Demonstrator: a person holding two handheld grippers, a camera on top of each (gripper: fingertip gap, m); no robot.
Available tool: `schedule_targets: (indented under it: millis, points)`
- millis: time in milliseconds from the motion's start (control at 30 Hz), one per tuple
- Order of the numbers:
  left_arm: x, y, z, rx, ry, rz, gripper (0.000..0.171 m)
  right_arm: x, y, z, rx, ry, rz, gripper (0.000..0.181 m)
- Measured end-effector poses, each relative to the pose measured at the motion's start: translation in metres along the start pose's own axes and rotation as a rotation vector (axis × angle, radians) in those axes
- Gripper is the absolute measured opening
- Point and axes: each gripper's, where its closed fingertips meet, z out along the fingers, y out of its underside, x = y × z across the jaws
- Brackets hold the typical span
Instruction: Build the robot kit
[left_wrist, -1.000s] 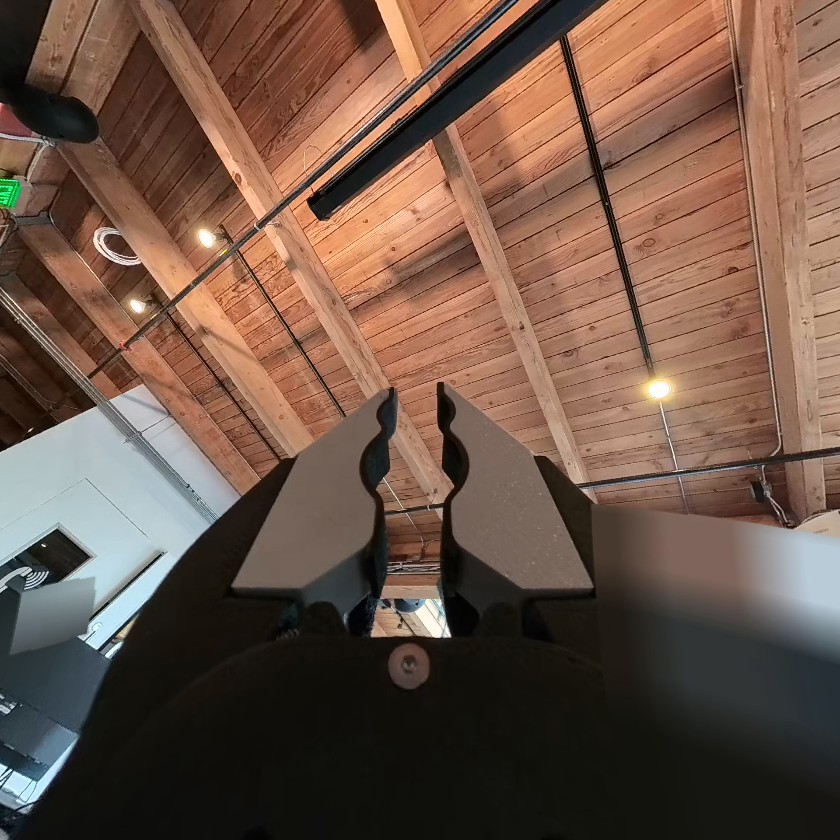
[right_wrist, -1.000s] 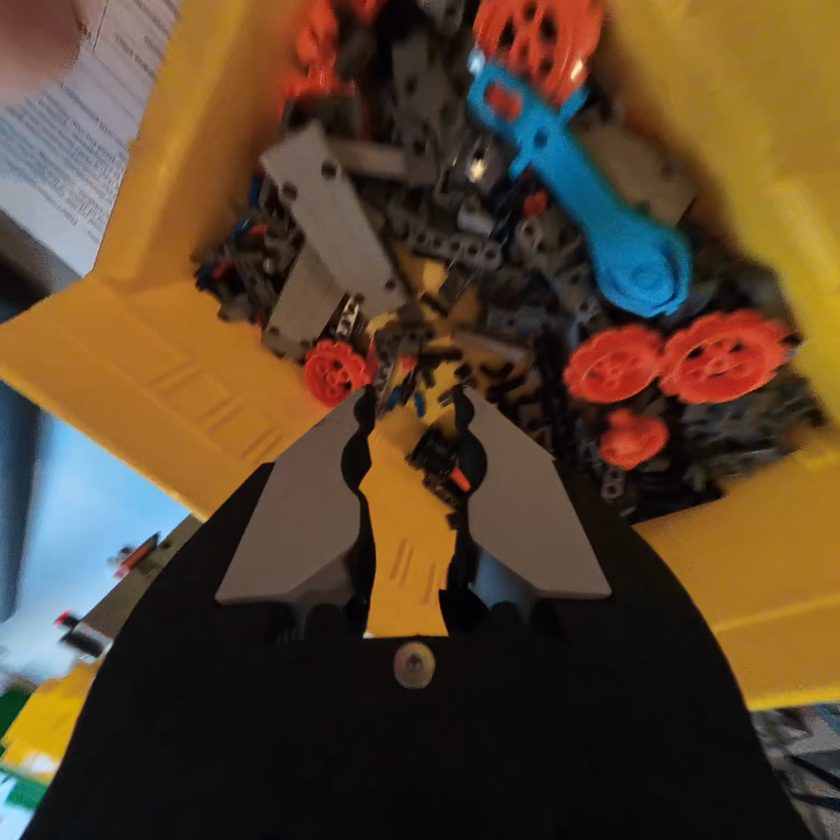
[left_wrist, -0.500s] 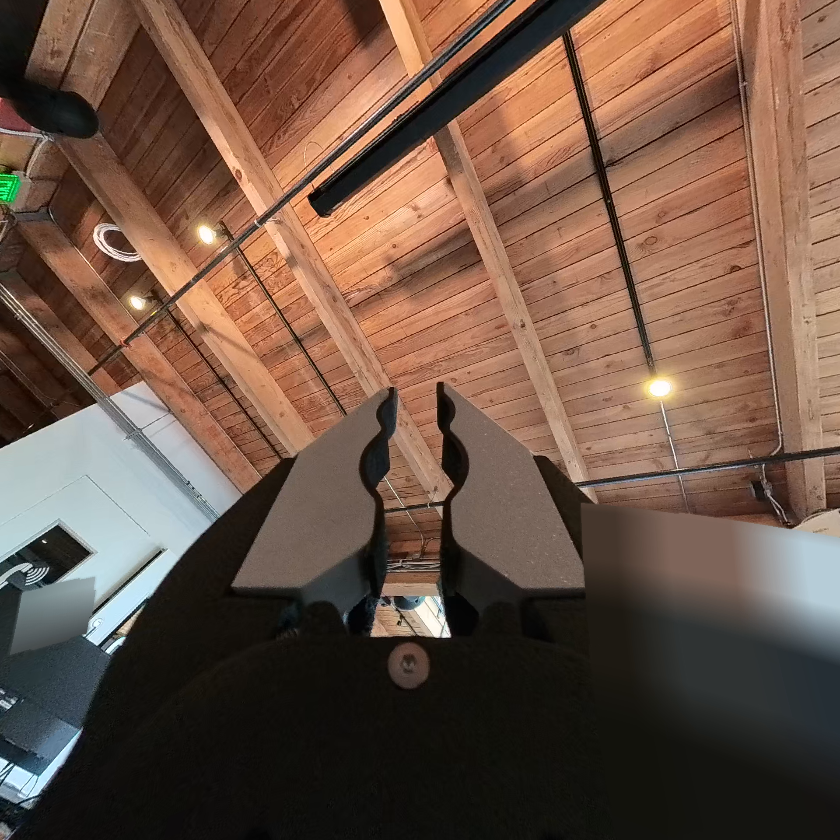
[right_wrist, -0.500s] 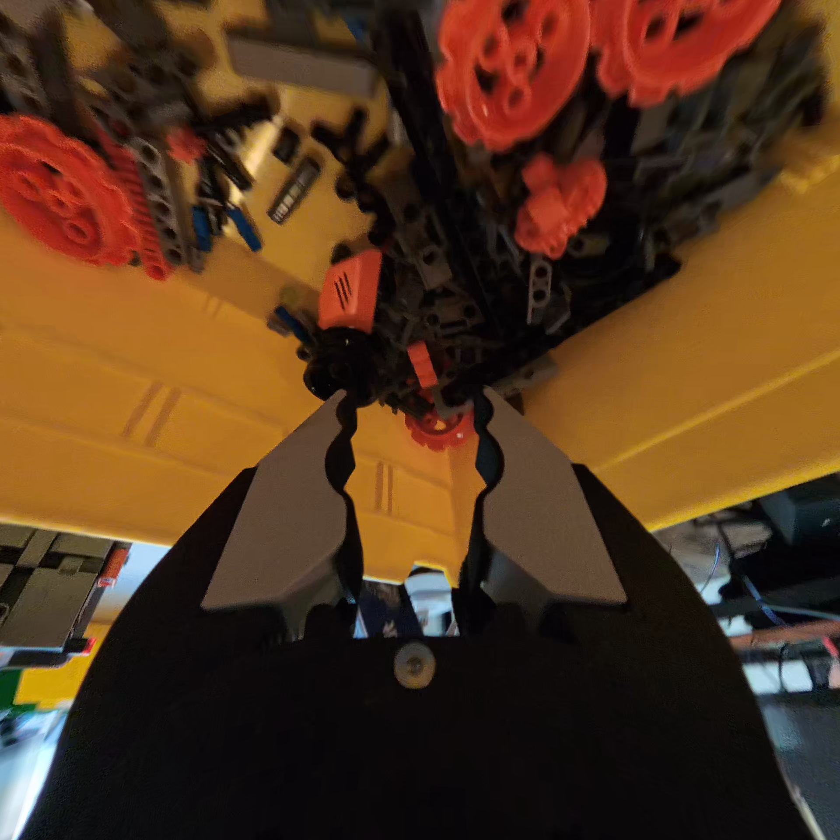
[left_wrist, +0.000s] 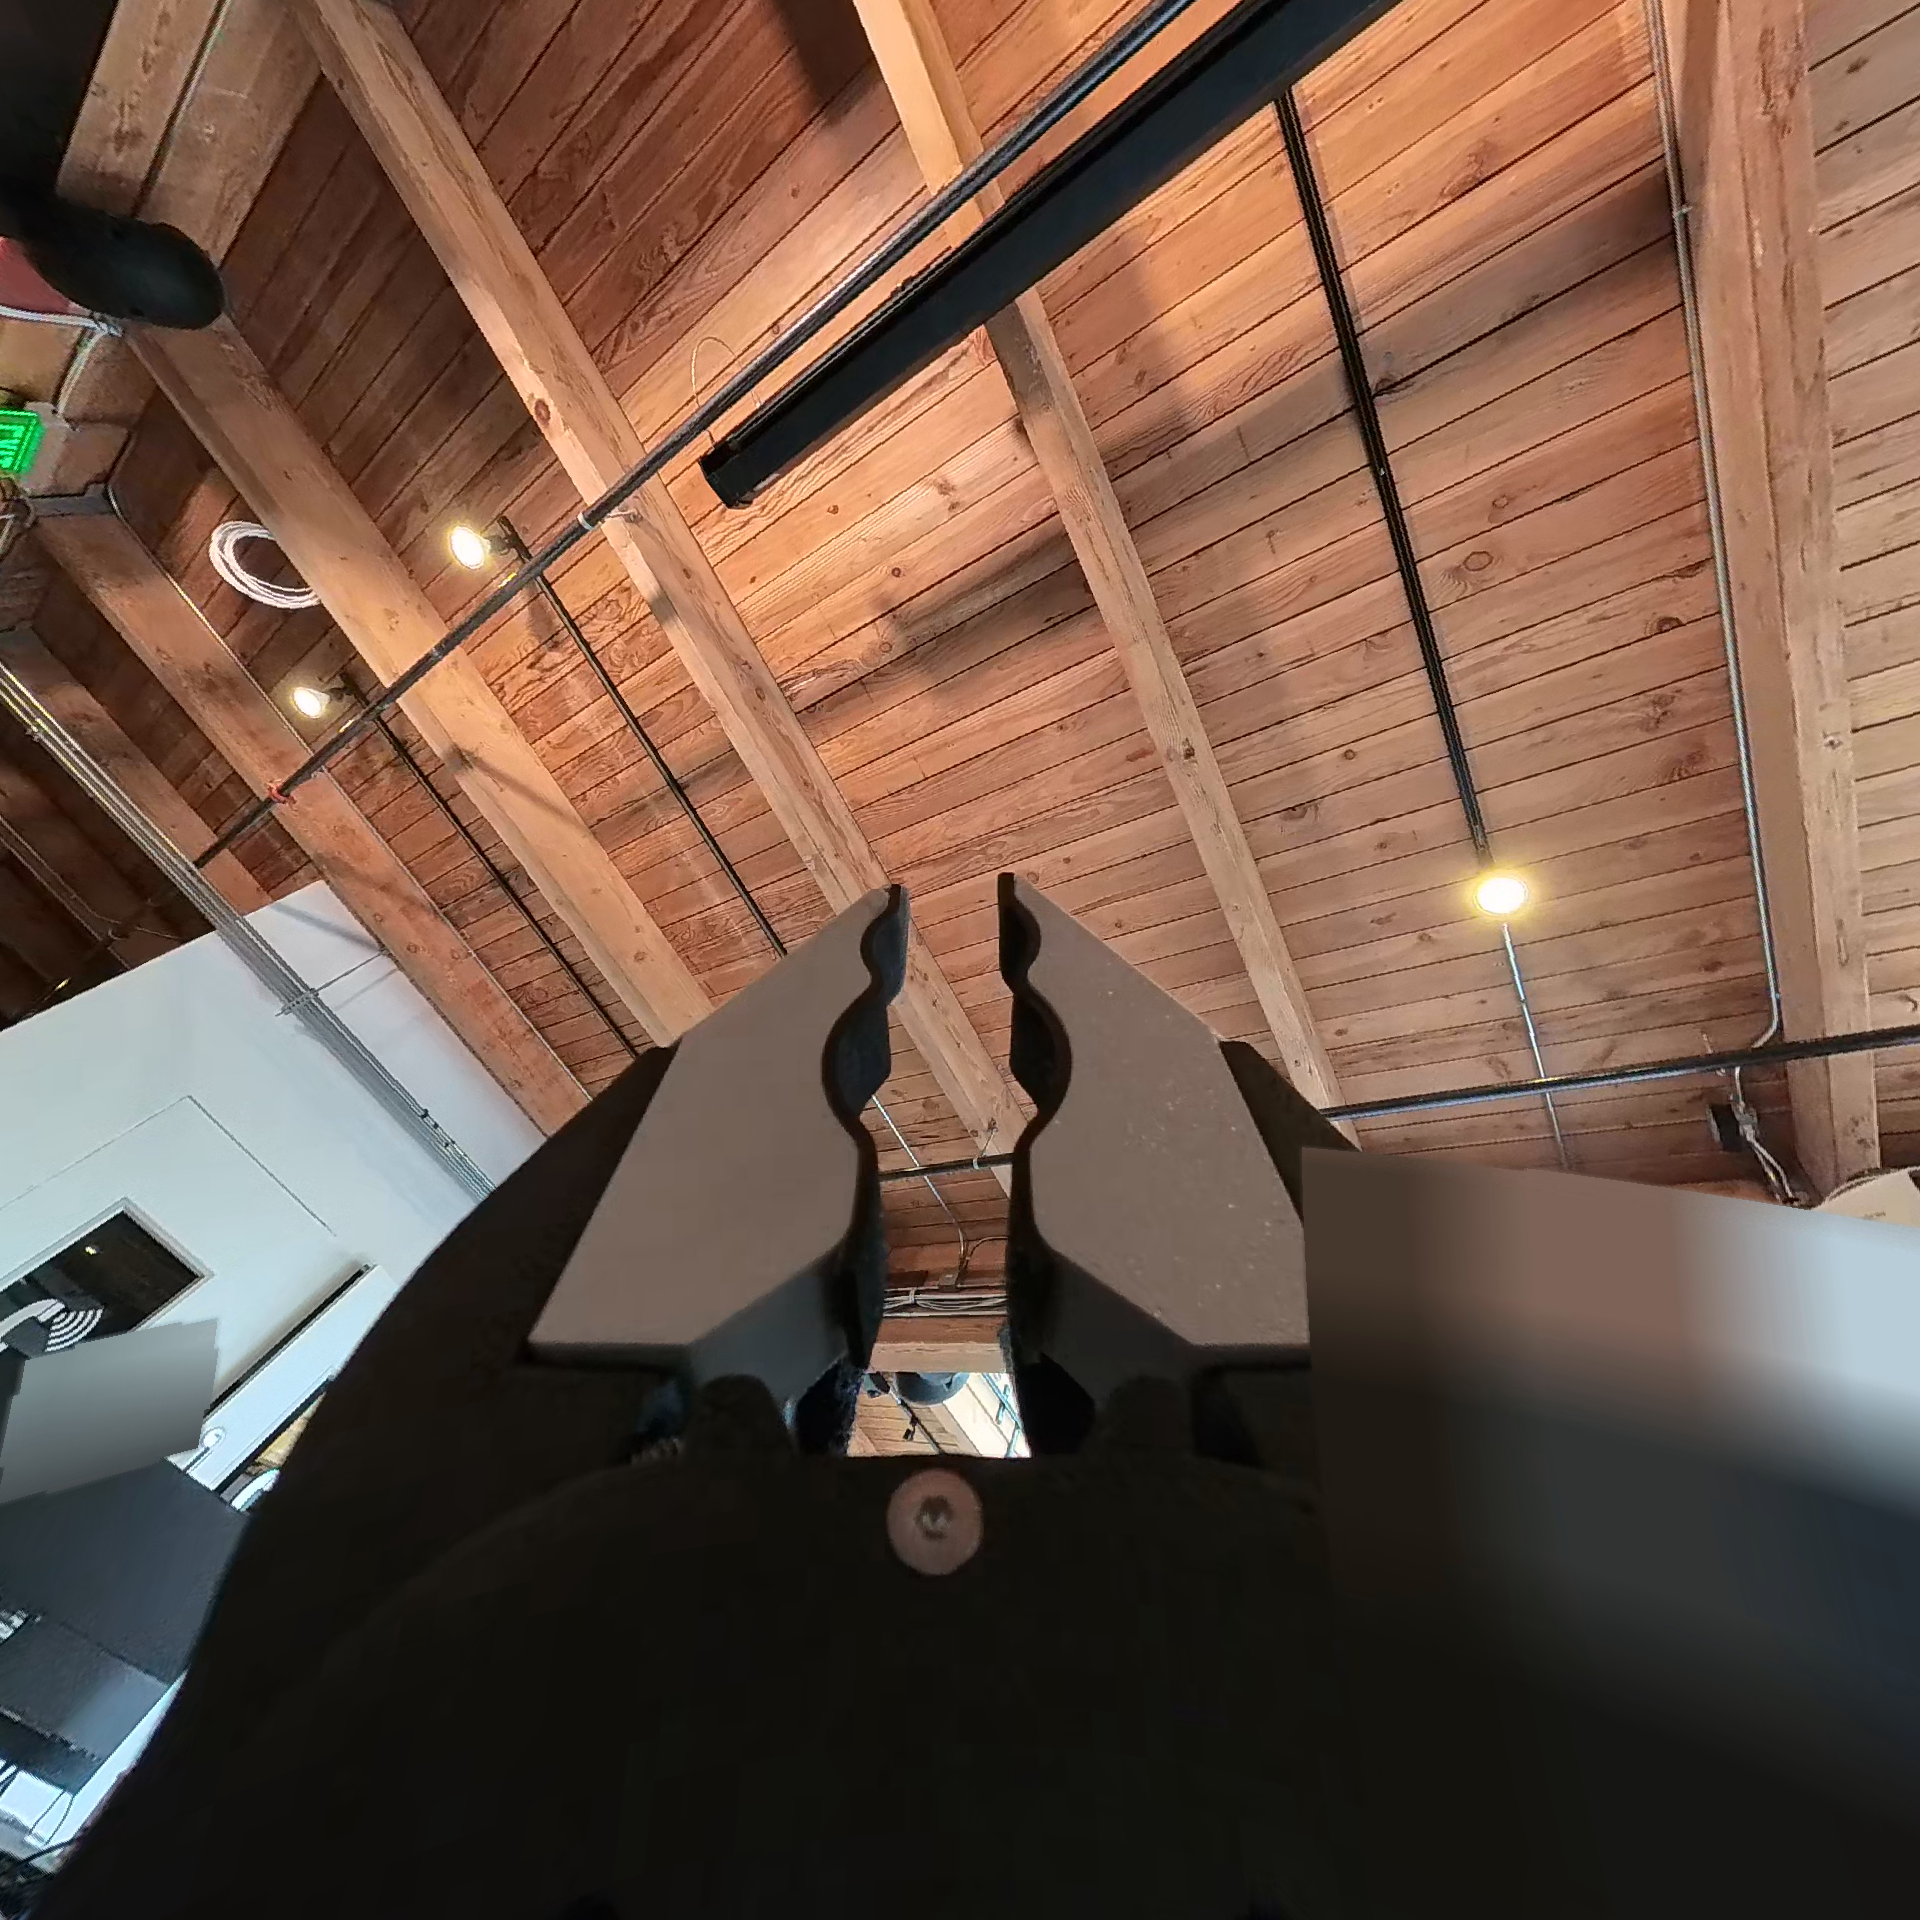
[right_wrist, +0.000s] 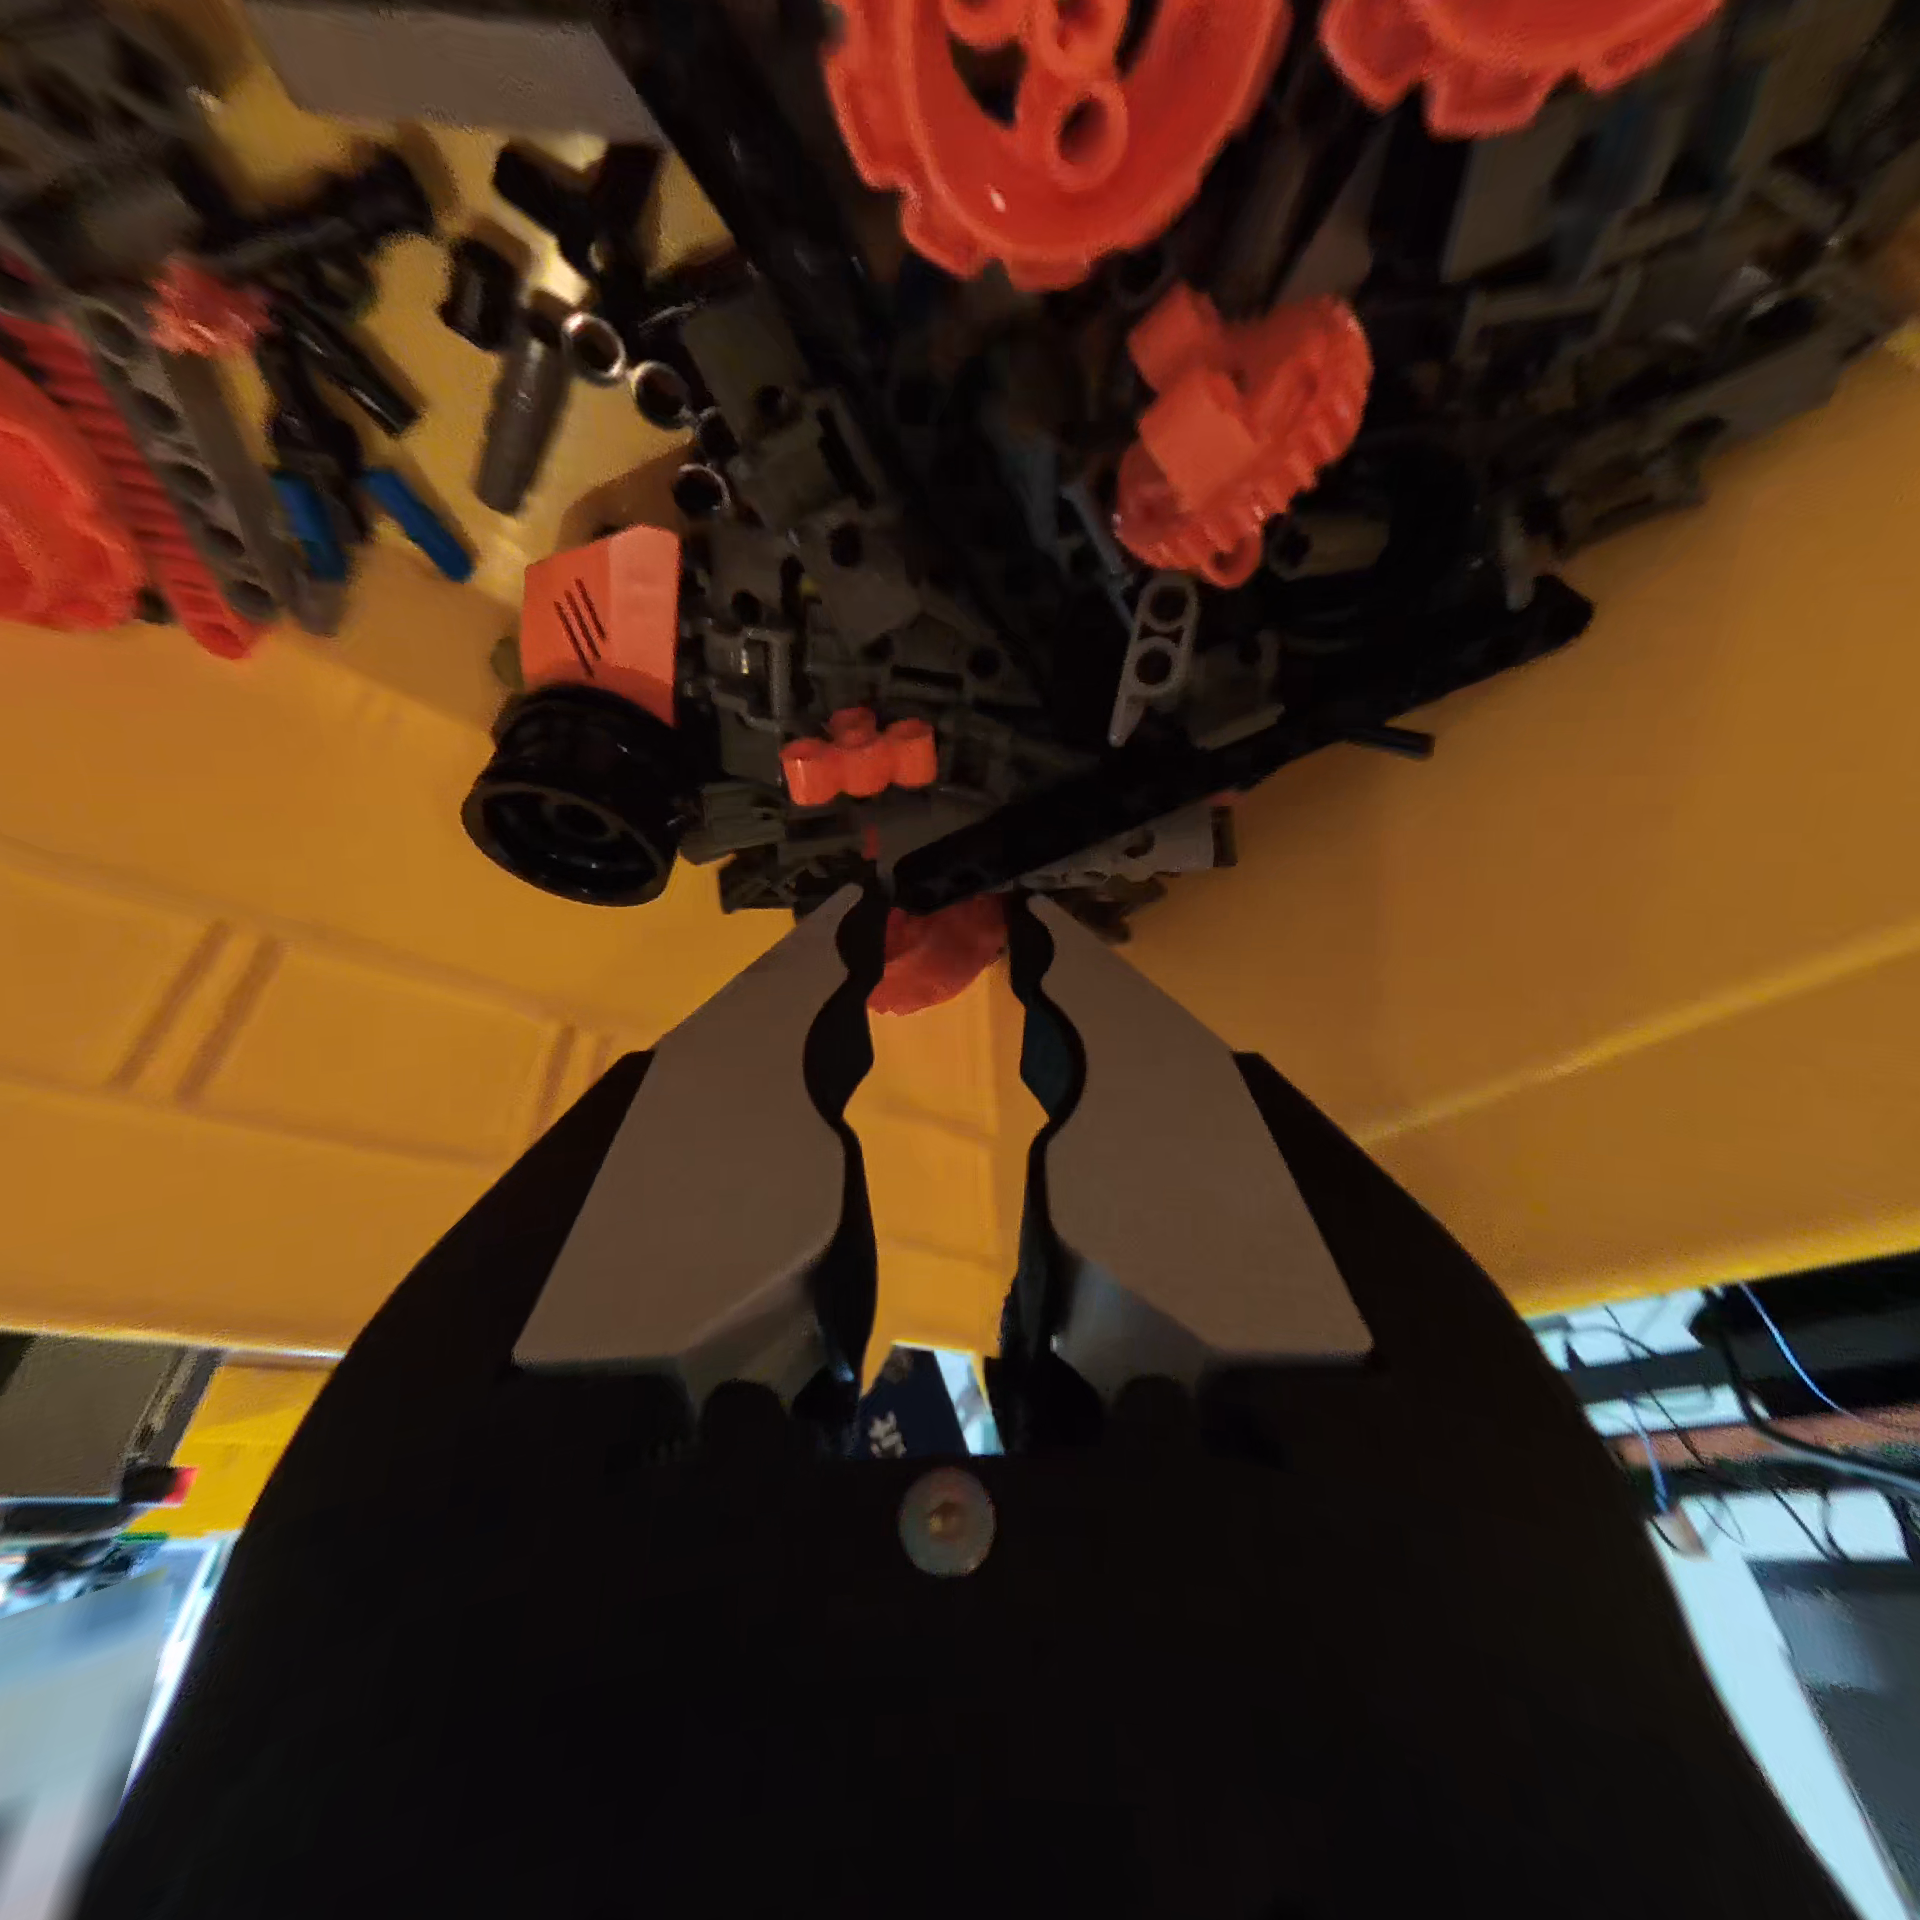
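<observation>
The left gripper (left_wrist: 948, 896) points up at a wooden plank ceiling (left_wrist: 1039, 582) with beams and small lamps; its jaws stand slightly apart with nothing between them. The right gripper (right_wrist: 940, 902) reaches into a yellow bin (right_wrist: 312, 1039) full of plastic building pieces. Its jaws are narrowed around a small red gear (right_wrist: 930, 961) at the near edge of the pile, just beside a black wheel (right_wrist: 571, 805) and a long black beam (right_wrist: 1226, 748); whether the grip is firm cannot be told.
</observation>
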Motion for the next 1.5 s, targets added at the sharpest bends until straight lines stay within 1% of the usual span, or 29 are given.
schedule_targets:
  millis: [67, 133, 200, 267, 433, 533, 567, 600, 667, 733, 800, 900, 1000, 1033, 1100, 1233, 1300, 1367, 1433, 1500]
  points:
    - [0.0, 0.0, 0.0, 0.0, 0.0, 0.0, 0.015, -0.008, -0.009, -0.001, 0.042, -0.034, 0.001, 0.02]
    - [0.0, 0.001, 0.0, -0.002, 0.0, 0.0, 0.015, -0.018, -0.02, -0.003, 0.086, -0.079, -0.017, 0.007]
    - [0.0, 0.002, 0.0, -0.004, -0.001, 0.003, 0.015, -0.033, -0.036, -0.006, 0.137, -0.139, -0.04, 0.0]
    - [0.0, 0.002, 0.001, -0.006, -0.002, 0.005, 0.015, -0.045, -0.052, -0.011, 0.17, -0.171, -0.062, 0.0]
    - [-0.001, 0.005, 0.001, -0.012, -0.003, 0.004, 0.015, -0.071, -0.092, -0.025, 0.237, -0.19, -0.154, 0.0]
    - [-0.001, 0.005, 0.001, -0.012, -0.002, 0.003, 0.015, -0.093, -0.117, -0.038, 0.311, -0.225, -0.202, 0.0]
    - [0.0, 0.004, 0.001, -0.011, -0.002, 0.004, 0.015, -0.096, -0.121, -0.04, 0.319, -0.221, -0.218, 0.005]
    - [0.0, 0.004, 0.001, -0.01, -0.002, 0.005, 0.015, -0.099, -0.122, -0.042, 0.317, -0.216, -0.23, 0.016]
    - [0.0, 0.003, 0.001, -0.008, -0.002, 0.004, 0.015, -0.096, -0.116, -0.047, 0.302, -0.201, -0.233, 0.02]
    - [0.0, 0.003, 0.001, -0.009, -0.001, 0.0, 0.015, -0.081, -0.099, -0.051, 0.281, -0.181, -0.191, 0.021]
    - [0.0, 0.002, 0.001, -0.006, -0.001, 0.0, 0.015, -0.052, -0.07, -0.048, 0.214, -0.121, -0.094, 0.025]
    - [0.0, 0.001, 0.0, -0.005, 0.001, 0.002, 0.015, -0.02, -0.017, -0.031, 0.079, -0.1, 0.055, 0.028]
    - [0.001, 0.002, 0.0, -0.005, 0.001, 0.005, 0.015, -0.008, 0.019, -0.008, -0.024, -0.103, 0.119, 0.029]
    - [0.0, 0.002, 0.001, -0.006, 0.0, 0.005, 0.015, -0.005, 0.021, -0.004, -0.018, -0.096, 0.131, 0.023]
    - [0.0, 0.003, 0.001, -0.008, -0.002, 0.005, 0.015, -0.006, 0.017, -0.001, 0.012, -0.107, 0.123, 0.024]
    - [-0.001, 0.005, 0.002, -0.013, -0.004, 0.006, 0.015, -0.012, 0.009, 0.008, -0.007, -0.122, 0.086, 0.023]
    - [-0.002, 0.005, 0.002, -0.013, -0.004, 0.005, 0.015, -0.017, 0.003, 0.012, -0.009, -0.138, 0.065, 0.02]
    - [-0.002, 0.005, 0.001, -0.012, -0.004, 0.003, 0.015, -0.017, 0.001, 0.011, -0.019, -0.114, 0.036, 0.017]
    - [-0.002, 0.004, 0.001, -0.011, -0.004, 0.005, 0.015, -0.022, -0.013, 0.004, 0.055, -0.134, 0.023, 0.005]
    - [-0.002, 0.004, 0.001, -0.01, -0.004, 0.003, 0.015, -0.027, -0.025, -0.004, 0.104, -0.151, 0.016, 0.001]
